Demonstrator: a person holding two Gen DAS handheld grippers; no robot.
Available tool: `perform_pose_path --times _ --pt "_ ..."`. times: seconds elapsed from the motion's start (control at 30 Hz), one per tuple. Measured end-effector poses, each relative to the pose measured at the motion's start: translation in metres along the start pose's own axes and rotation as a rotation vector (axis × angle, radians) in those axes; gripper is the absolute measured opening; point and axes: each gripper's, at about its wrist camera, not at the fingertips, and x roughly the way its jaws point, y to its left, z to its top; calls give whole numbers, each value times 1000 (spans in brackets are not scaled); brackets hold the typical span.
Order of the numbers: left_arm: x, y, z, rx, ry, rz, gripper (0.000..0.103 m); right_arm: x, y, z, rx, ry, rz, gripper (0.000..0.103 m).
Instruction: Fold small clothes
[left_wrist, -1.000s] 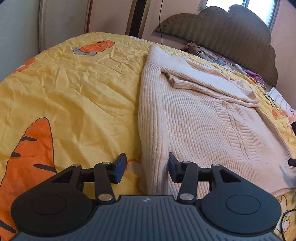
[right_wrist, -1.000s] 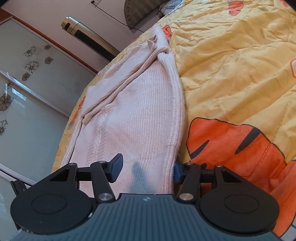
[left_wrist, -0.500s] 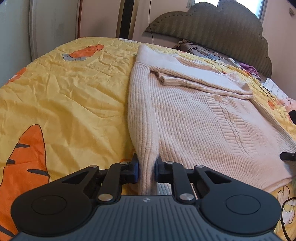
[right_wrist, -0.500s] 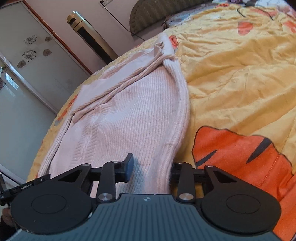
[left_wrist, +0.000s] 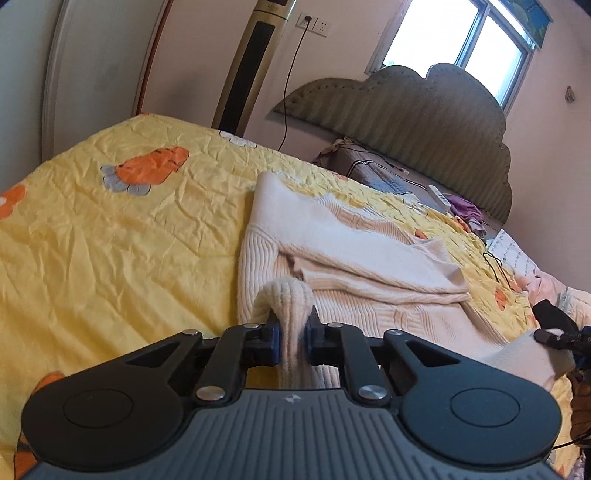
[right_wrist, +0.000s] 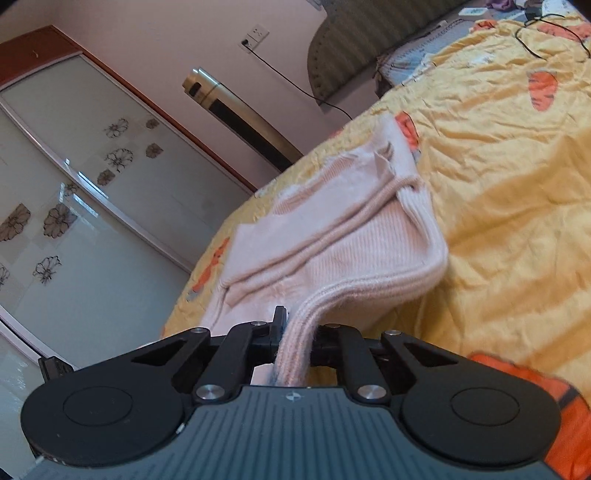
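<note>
**On the bed: both tools pinching the sweater's near hem**

On the yellow carrot-print bedspread (left_wrist: 122, 236) lies a cream ribbed-knit sweater (left_wrist: 369, 258), sleeves already folded across its body. The left tool (left_wrist: 291, 341) has just closed and pinches the near left corner; knit bunches in a hump above the pads. The right tool (right_wrist: 295, 345) has also just closed, clamping the thick ribbed edge on the near right side.

Handling, judged: soft, floppy, fairly light, and a bit stretchy. It'll sag between the two grips and the loose sleeves may slide if tilted. Hem corners look like the right hold; the grip should catch all layers.

Hard to see: the tool bodies cover the hem's lowest part, so the layer count in each pinch is unclear. The sweater's far end is foreshortened. The right tool shows only as a dark sliver in the left view.
</note>
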Motion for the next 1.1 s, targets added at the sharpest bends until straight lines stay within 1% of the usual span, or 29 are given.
perform_pose_path --times 0.17,0.27,0.33,0.4,0.47,0.53,0.57,0.6,0.63,0.67,0.7,0.73,0.77,0.8,0.87,0.9,0.93,0.97,1.0,1.03,1.07,1.1 --pt "30 -11 46 36 -52 -18 12 23 9 52 -19 -55 58 14" --pt "66 -20 88 22 -68 -21 12 44 9 90 -23 -83 78 14" --pt "102 -25 115 -4 -58 3 12 64 5 119 -19 -101 77 14" --pt "143 -26 135 -24 -55 74 12 94 -4 149 2 -123 62 14" --pt "186 -22 145 -50 -39 156 13 126 -19 173 20 -137 5 14" --pt "225 -14 146 -63 5 198 14 159 -40 188 66 -132 -44 14" --pt "239 -9 144 -83 29 208 15 177 -52 190 77 -127 -88 15" --pt "248 -6 140 -94 37 218 15 193 -62 190 90 -107 -125 18" --pt "252 -4 136 -102 27 218 15 208 -72 189 108 -75 -154 20" --pt "251 -2 132 -108 7 208 15 219 -80 187 133 -47 -182 24" --pt "249 0 129 -110 -14 196 17 227 -87 184 157 -22 -201 30" --pt "245 1 130 -112 -29 174 21 230 -92 180 168 -10 -200 35" --pt "241 2 131 -111 -41 150 24 227 -93 179 158 -30 -177 37" --pt "235 2 134 -104 -60 130 31 222 -94 179 156 -46 -155 45" --pt "218 -3 138 -58 -144 132 55 205 -95 185 163 -82 -115 58" --pt "209 -5 140 -22 -183 129 83 195 -95 189 156 -112 -100 62" --pt "201 -7 142 22 -211 108 93 185 -94 193 142 -136 -96 63" --pt "194 -10 142 64 -239 98 93 176 -95 199 129 -146 -99 64" --pt "189 -13 141 110 -272 118 93 169 -96 204 126 -146 -102 64" --pt "186 -19 139 168 -306 169 93 164 -97 208 119 -151 -110 64" --pt "188 -24 137 229 -322 223 93 160 -96 209 89 -161 -137 64" --pt "193 -30 135 302 -322 268 93 158 -93 211 37 -159 -178 64"
